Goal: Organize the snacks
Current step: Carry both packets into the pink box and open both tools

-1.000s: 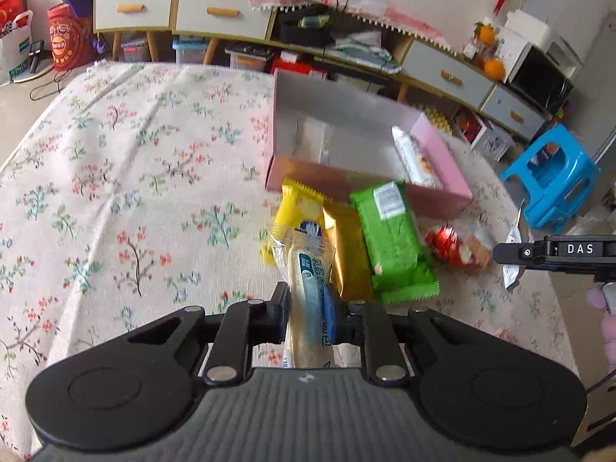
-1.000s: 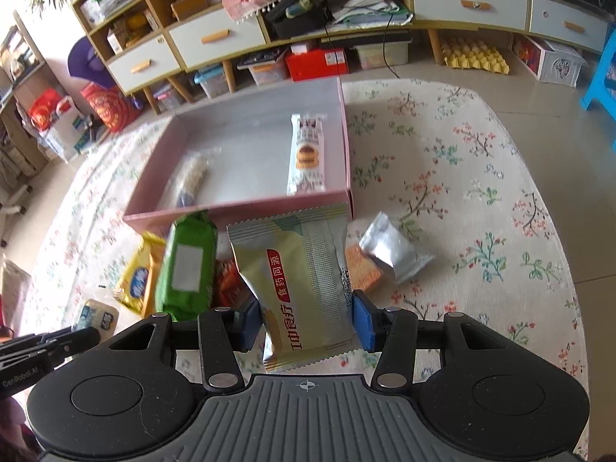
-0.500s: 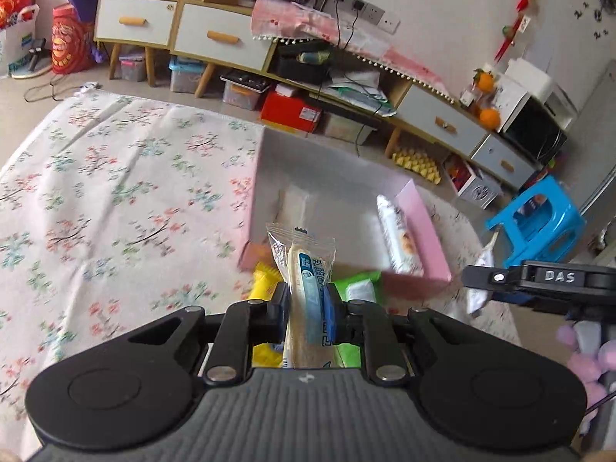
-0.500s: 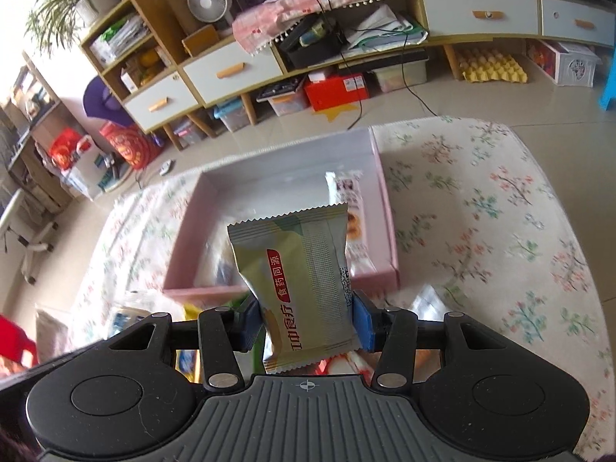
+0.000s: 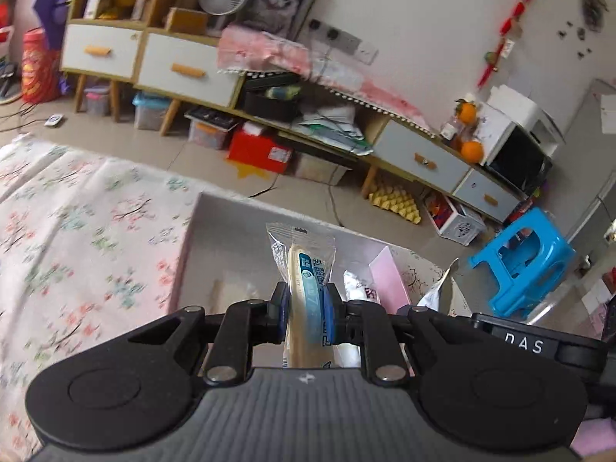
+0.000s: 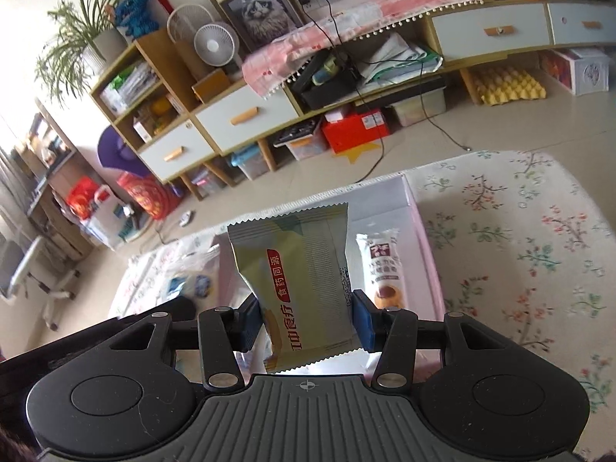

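The slim clear-wrapped stick snack with a blue label (image 5: 306,292) stands almost upright, pinched low on its body between the blue pads of the left gripper (image 5: 306,310), whose jaws are drawn narrow because the packet is so thin; gripping it near the bottom leaves the crimped top free and lets the packet go into the box end first. The flat pale green foil packet with a red label strip (image 6: 304,285) is clamped across its width by the right gripper (image 6: 306,321), jaws set at a middling width to suit the broader bag, which also stands on end so its printed face looks at the camera. Both packets hang in the air over the shallow pink cardboard box with a grey inside (image 5: 389,281), apparently so they can be let go straight down into it. In the box, along its right wall, lies a long white-wrapped cake bar with a brown picture (image 6: 383,269), placed lengthwise, which leaves the middle and left of the floor free for the two packets; another pale item near the left of the box floor is too blurred to name. The box rests on a white tablecloth printed with small flowers (image 6: 519,238). Judging by this, the sorting is partway along, with two releases due next
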Demonstrator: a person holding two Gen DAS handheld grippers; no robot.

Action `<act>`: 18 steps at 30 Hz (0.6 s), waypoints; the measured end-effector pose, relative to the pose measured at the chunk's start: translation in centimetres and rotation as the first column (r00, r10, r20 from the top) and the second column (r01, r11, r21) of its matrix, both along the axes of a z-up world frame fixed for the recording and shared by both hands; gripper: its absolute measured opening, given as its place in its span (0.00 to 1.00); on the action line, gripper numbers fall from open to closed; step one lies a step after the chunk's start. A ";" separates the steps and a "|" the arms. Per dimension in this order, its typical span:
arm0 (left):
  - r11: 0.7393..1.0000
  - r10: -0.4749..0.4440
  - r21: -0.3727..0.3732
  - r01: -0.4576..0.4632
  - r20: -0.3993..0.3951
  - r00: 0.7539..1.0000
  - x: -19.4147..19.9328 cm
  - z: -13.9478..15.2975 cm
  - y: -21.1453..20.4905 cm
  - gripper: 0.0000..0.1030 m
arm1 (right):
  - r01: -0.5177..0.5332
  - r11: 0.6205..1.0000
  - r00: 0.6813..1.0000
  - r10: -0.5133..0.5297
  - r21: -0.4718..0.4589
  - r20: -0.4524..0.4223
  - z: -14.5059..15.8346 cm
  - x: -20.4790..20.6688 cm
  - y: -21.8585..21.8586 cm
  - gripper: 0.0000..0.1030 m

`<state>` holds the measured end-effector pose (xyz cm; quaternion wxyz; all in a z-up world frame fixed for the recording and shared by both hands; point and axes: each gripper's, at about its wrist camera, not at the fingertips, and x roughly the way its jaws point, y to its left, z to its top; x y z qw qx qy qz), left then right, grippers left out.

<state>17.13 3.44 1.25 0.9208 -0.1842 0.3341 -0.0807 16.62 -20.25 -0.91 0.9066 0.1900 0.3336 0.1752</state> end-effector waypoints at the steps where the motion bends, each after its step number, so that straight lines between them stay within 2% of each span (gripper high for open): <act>1: 1.000 -0.007 -0.011 0.007 0.002 1.000 0.2 -0.4 0.1 0.16 | 0.001 1.000 1.000 -0.001 0.012 -0.004 -0.2 0.3 0.0 0.46; 4: 0.999 -0.020 -0.031 0.019 -0.023 1.000 0.9 -1.9 0.4 0.16 | -0.014 0.999 1.000 0.015 0.039 -0.024 -0.9 1.0 0.2 0.46; 9: 1.000 0.006 -0.026 -0.008 -0.069 0.998 1.7 -3.3 0.8 0.16 | -0.023 1.000 0.999 0.024 0.019 -0.043 -1.7 1.6 0.8 0.47; 13: 0.999 0.016 -0.029 -0.018 -0.070 0.997 1.7 -3.5 1.0 0.16 | -0.020 1.000 0.998 0.021 0.019 -0.054 -2.2 1.9 0.6 0.47; 18: 1.000 0.011 0.013 -0.010 -0.062 0.998 2.0 -3.5 0.5 0.16 | -0.007 1.000 0.998 0.008 0.029 -0.057 -2.2 1.9 0.1 0.47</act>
